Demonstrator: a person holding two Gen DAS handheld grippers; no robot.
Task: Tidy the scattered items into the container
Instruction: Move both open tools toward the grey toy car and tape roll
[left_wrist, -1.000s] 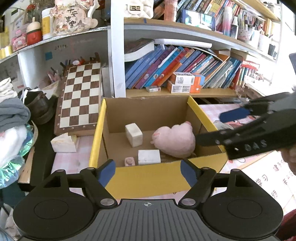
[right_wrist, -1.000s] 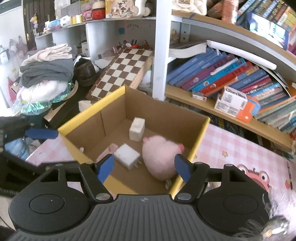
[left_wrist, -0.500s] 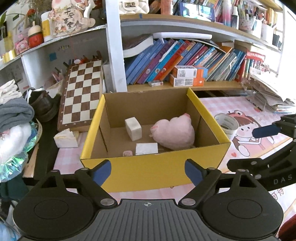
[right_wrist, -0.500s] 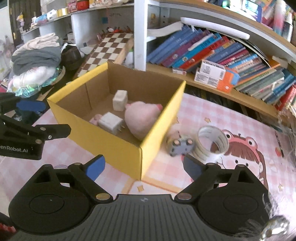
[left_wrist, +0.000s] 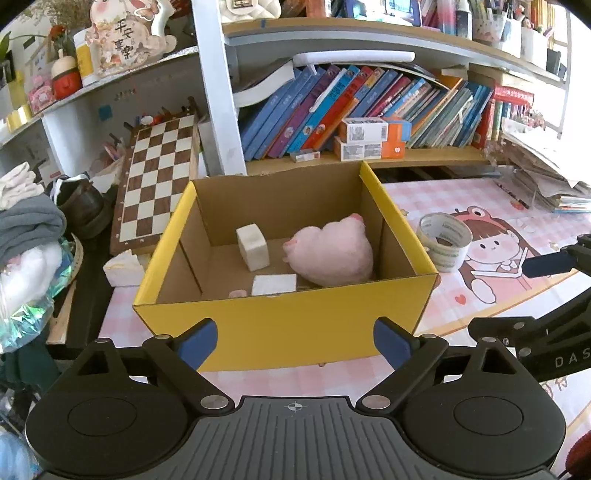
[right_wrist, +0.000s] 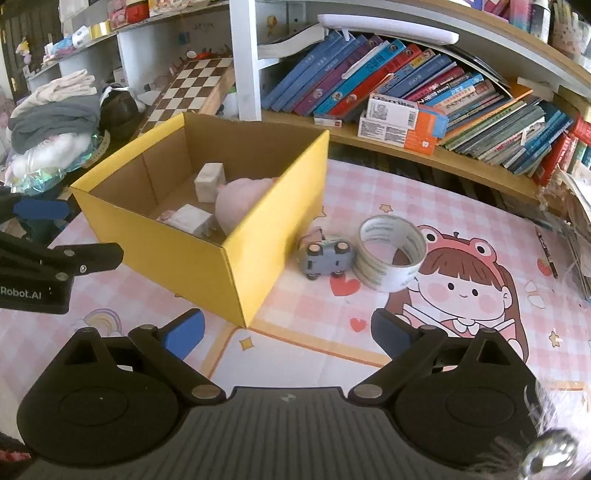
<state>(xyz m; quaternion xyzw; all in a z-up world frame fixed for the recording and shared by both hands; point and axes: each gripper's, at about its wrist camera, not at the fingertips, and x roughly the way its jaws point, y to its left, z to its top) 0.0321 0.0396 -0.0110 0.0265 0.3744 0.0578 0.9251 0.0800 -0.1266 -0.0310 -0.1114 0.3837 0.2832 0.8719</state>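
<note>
From your left wrist camera, your left gripper (left_wrist: 295, 341) has its jaws spread wide with nothing between them, hovering just in front of the yellow cardboard box (left_wrist: 288, 325). Inside the box you see a pink plush toy (left_wrist: 332, 254) against the right wall, a white block (left_wrist: 253, 247) standing behind it to the left, a flat white adapter (left_wrist: 274, 285) near the front wall and a small pink item (left_wrist: 236, 294) beside that. The tape roll (left_wrist: 445, 242) stands on the pink mat (left_wrist: 461, 199) just right of the box. Your right gripper (left_wrist: 546, 295) shows at the right edge.

From your right wrist camera, your right gripper (right_wrist: 290, 330) is also spread apart and empty, above the mat near the box's front corner. The grey toy car (right_wrist: 325, 258) lies on its side on the mat, between the box and the tape roll, touching the roll. The left gripper sits at the left edge. Books (right_wrist: 388, 88) fill the shelf behind.
</note>
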